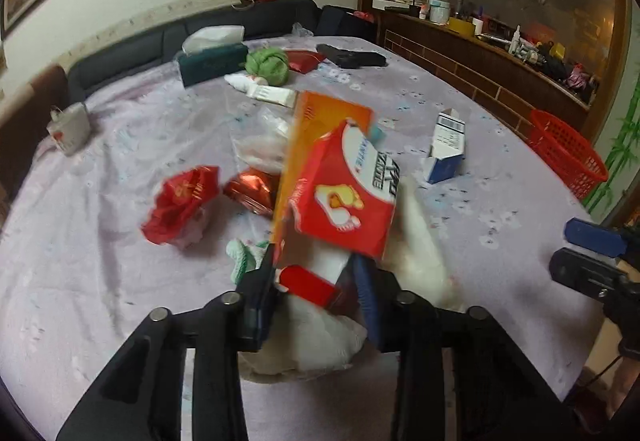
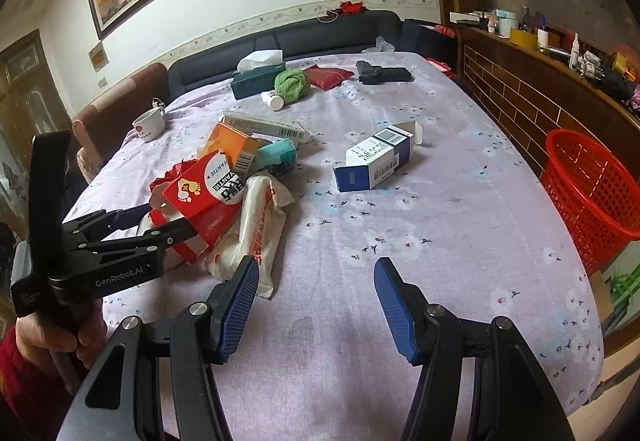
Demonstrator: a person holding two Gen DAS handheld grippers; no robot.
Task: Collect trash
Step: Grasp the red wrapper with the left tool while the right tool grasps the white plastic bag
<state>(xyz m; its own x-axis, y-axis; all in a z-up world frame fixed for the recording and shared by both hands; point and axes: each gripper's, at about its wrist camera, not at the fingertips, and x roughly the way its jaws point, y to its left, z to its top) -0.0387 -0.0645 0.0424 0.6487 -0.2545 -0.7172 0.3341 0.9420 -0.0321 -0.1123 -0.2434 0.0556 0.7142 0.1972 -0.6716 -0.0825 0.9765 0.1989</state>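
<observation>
The left gripper [image 1: 316, 281] has its jaws clenched on the red carton [image 2: 204, 197] near the counter's [image 2: 400, 225] left edge, while the right gripper [image 2: 316, 305] hangs released over bare cloth.

Tissue box [image 2: 256, 79], green cloth [image 2: 291, 84] and black case [image 2: 382, 73] near table's far edge; cup [image 2: 149, 124] at left edge.

The tablecloth [image 2: 400, 225] is seen as matt printed cloth, a bit wrinkled. Glossy printed card is what the red box [image 2: 208, 193] looks made of, same for the blue-white box [image 2: 376, 161] nearer the right edge. The red wrapper [image 1: 182, 201] is shiny crinkled foil. The basket [image 2: 592, 193] off the right edge is glossy plastic mesh. Ribbed matt blue rubber is shown on the right gripper [image 2: 316, 305] pads, with black matt arms and metal pins. The towel [image 2: 292, 83] looks fuzzy.
</observation>
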